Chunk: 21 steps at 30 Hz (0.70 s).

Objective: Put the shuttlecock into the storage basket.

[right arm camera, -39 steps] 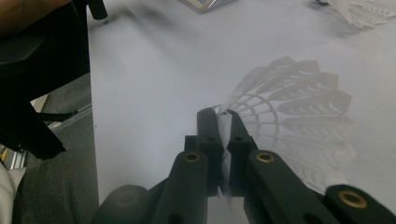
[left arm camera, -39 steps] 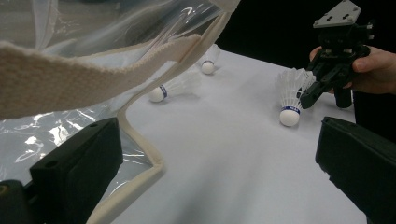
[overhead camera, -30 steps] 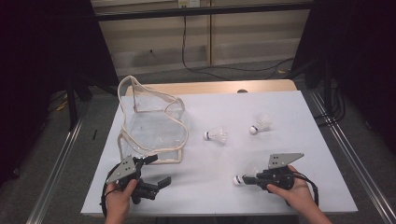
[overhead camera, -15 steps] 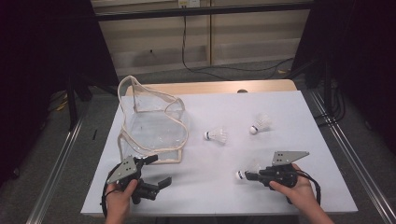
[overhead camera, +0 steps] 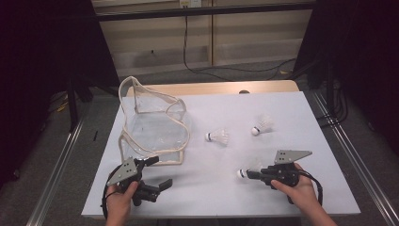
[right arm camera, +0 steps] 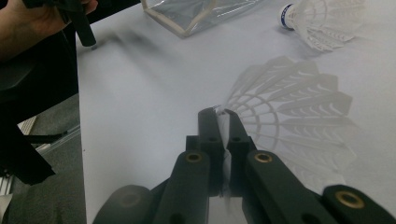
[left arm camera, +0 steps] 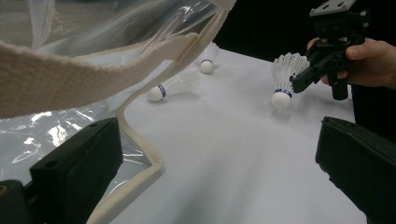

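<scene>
The right tool (overhead camera: 251,174) is closed on a shuttlecock (overhead camera: 245,172) near the worktop's (overhead camera: 282,117) front edge, right of centre. In the right gripper view its jaws stand almost together, pinching the thin rim of the feather skirt (right arm camera: 224,116). In the left gripper view the shuttlecock (left arm camera: 284,81) hangs from that tool (left arm camera: 299,83) with its white cork pointing down, seemingly just above the surface. The step in hand looks like the pick-up of the first shuttlecock, grip made and carry not yet begun.

The left tool (overhead camera: 157,172) is open, its jaws spread wide with nothing between them, and it sits at the front left of the worktop just before the clear bag (overhead camera: 150,127). The bag lies towards the left edge, its cream-trimmed mouth sagging. Two more shuttlecocks lie loose mid-worktop, one (overhead camera: 217,137) near the bag and one (overhead camera: 261,126) farther right.

The likely next move is to carry the held shuttlecock leftward to the bag's mouth. That probably calls for the left tool to take the webbing rim (left arm camera: 140,140) and hold the opening up. The feather grip is slight, so the carry should be gentle.
</scene>
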Tool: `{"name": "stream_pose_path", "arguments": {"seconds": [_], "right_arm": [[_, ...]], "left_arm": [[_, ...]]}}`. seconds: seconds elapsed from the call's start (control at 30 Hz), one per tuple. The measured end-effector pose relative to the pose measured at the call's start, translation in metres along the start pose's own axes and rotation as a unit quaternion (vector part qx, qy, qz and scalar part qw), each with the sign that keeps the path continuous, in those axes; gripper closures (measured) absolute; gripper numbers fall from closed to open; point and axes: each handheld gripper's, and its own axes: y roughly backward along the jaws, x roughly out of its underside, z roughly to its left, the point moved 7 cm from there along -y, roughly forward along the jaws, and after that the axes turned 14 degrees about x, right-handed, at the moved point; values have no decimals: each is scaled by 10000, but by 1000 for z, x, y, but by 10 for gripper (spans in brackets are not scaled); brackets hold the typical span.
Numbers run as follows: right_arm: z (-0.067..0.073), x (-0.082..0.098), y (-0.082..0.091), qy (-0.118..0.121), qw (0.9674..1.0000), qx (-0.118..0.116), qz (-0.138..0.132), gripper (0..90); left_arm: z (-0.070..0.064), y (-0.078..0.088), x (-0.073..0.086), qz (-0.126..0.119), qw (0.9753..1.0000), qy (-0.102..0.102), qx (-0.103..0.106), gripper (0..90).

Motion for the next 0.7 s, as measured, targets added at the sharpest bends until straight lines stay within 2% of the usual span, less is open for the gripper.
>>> {"name": "stream_pose_path", "arguments": {"seconds": [0.7], "right_arm": [[-9, -18, 6, -172, 9997, 144, -127, 894]], "left_arm": [[0, 2, -1, -71, 10000, 34, -3, 8]]}}
